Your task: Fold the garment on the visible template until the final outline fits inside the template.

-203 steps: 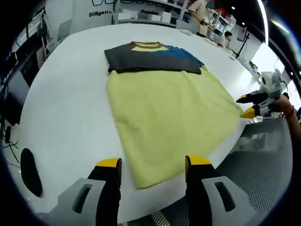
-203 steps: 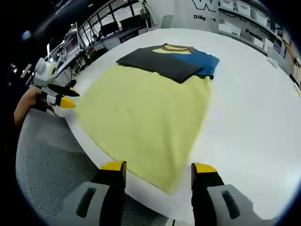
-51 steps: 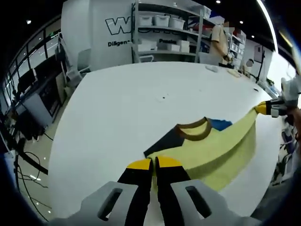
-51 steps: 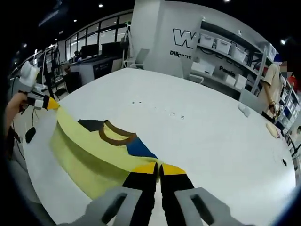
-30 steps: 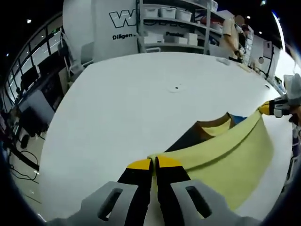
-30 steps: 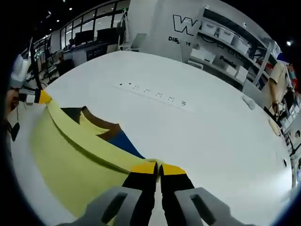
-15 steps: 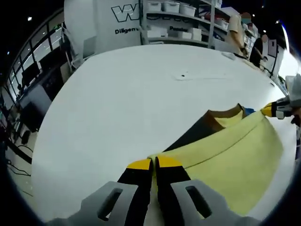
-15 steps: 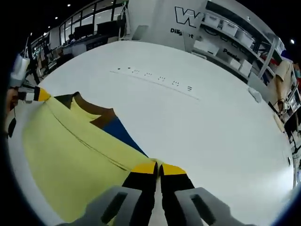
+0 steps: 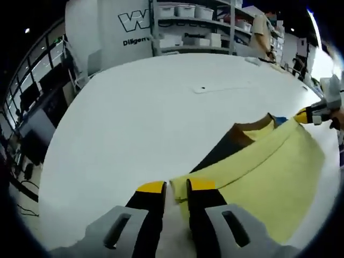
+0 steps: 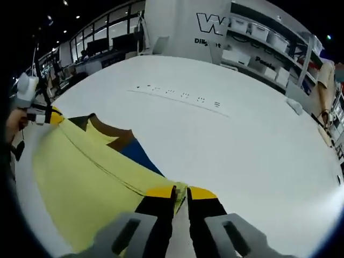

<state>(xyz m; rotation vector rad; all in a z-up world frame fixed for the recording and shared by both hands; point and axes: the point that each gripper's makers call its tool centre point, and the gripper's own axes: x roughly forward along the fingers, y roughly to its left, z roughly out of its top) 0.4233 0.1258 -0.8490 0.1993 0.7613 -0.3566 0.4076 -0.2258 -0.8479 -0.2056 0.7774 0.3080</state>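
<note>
Where the yellow fold edge of the garment (image 9: 258, 172) meets the left hand-held gripper (image 9: 176, 186), the jaws stand a narrow gap apart with the corner of the cloth lying between the yellow tips, resting on the white counter (image 9: 134, 107); I cannot tell whether either tip touches it. From that corner the yellow panel runs away to the right, and its far corner sits at the tips of the right hand-held gripper (image 9: 302, 116), seen near the right edge of the left gripper view. Beyond the fold edge, a dark panel, a brown collar and a sliver of blue show.

In the right gripper view, the right hand-held gripper (image 10: 181, 191) is almost closed, pinching the near corner of the garment (image 10: 80, 177) between its tips. The yellow fold edge runs up and left to the left hand-held gripper (image 10: 54, 116), held by a hand (image 10: 15, 124) at the left edge. Collar, dark panel and blue panel lie just past the fold, flat on the counter (image 10: 242, 134).

Versus half a second ago: the left jaws, then pressed together on the corner, have parted slightly. The right jaws remain clamped. The yellow layer covers about the same share of the garment, with the collar still exposed.
</note>
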